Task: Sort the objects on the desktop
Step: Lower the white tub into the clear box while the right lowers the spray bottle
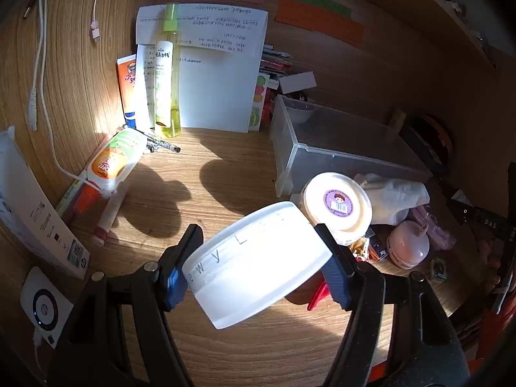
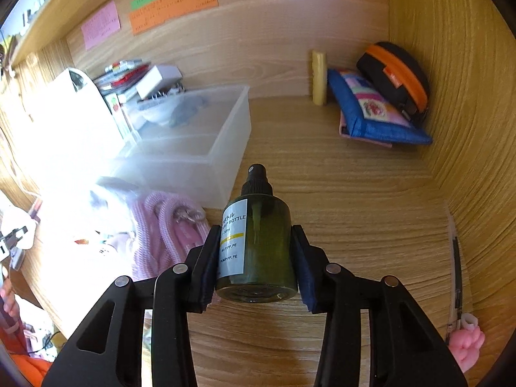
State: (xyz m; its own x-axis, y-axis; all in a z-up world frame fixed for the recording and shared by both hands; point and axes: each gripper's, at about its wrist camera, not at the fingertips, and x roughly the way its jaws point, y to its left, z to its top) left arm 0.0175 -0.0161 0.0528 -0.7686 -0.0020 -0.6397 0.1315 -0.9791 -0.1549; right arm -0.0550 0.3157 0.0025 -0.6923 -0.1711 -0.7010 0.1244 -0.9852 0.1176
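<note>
Harsh sunlight glare, hard shadows, fisheye warping

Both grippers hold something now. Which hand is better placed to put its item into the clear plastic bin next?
Probably the right. Its gripper holds the green pump bottle with the clear bin just ahead across bare desk. The left gripper holds the white jar, and a round lidded tub stands before the bin.
</note>
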